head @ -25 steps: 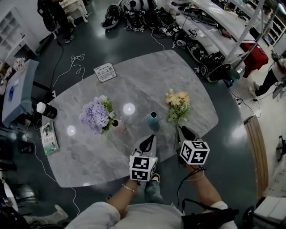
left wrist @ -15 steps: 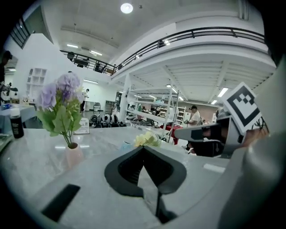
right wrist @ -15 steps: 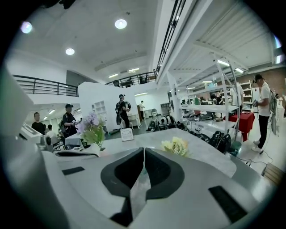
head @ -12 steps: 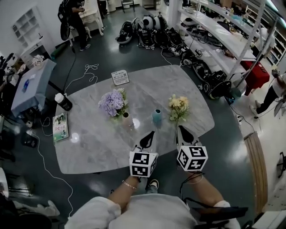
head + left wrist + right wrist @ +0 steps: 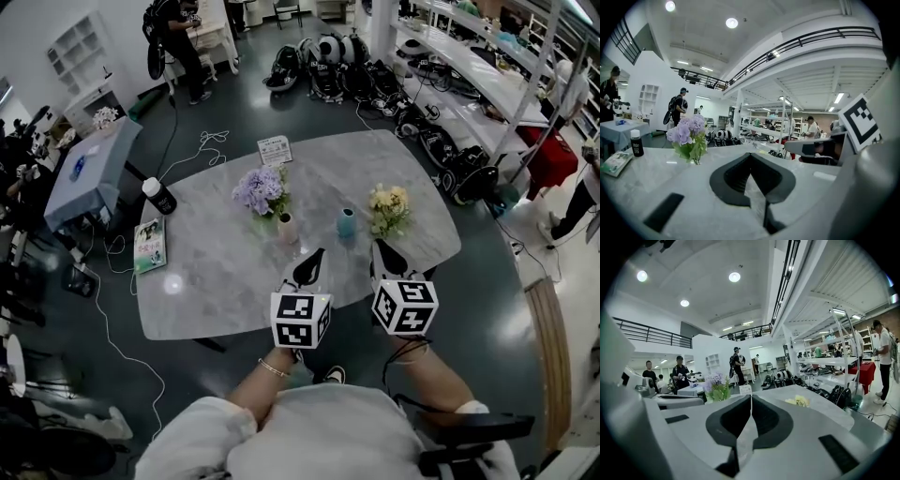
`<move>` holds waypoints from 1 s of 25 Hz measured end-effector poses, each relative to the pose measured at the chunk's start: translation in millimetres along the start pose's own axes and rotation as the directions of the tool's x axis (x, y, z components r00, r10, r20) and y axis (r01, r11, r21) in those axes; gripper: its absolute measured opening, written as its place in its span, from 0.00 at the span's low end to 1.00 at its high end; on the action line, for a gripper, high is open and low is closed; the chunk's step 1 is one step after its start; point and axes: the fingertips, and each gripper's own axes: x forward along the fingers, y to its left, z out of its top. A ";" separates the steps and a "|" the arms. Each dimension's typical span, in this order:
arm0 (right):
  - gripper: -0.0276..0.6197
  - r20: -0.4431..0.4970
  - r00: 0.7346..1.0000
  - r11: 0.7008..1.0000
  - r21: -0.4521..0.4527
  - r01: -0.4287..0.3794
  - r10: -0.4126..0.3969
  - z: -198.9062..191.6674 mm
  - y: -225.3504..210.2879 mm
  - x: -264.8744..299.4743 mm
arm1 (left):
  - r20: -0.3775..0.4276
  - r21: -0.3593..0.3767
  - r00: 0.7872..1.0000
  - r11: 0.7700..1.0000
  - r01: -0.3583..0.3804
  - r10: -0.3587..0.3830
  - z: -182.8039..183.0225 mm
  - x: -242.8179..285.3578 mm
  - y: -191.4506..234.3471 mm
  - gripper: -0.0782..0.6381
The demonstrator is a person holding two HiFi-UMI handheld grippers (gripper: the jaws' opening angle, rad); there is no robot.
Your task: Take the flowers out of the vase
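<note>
Round ceiling lamps (image 5: pixel 734 276) high above the table (image 5: pixel 216 291) give bright, even light with only soft shadows. The table's polished top carries a faint sheen. Both gripper views are fisheye and black at the corners. The railing (image 5: pixel 825 35) above the table bows, and the nearest foreground looks soft.

We cannot read the card (image 5: pixel 275 149) or the booklet (image 5: pixel 149 245), both too small; whether the purple flowers (image 5: pixel 262 190) stand in the pink vase (image 5: pixel 288 228) we cannot tell; the stems of the yellow flowers (image 5: pixel 389 208) are too small to follow.
</note>
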 end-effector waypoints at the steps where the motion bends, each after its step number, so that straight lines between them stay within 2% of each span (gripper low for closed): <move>1: 0.06 0.000 1.000 1.000 0.002 -0.001 0.001 -0.1 3.9 0.2 | 0.001 0.000 1.000 1.000 0.002 -0.002 0.6 -1.9 2.8 0.12; 14: 0.06 -0.005 1.000 1.000 0.013 0.014 -0.014 8.0 43.6 37.0 | -0.014 -0.014 1.000 1.000 0.028 -0.028 6.2 -3.2 46.4 0.12; 25: 0.06 -0.036 0.998 0.999 0.023 0.043 -0.042 0.1 47.2 47.0 | -0.019 -0.031 0.998 0.998 0.056 -0.056 4.7 1.3 53.3 0.12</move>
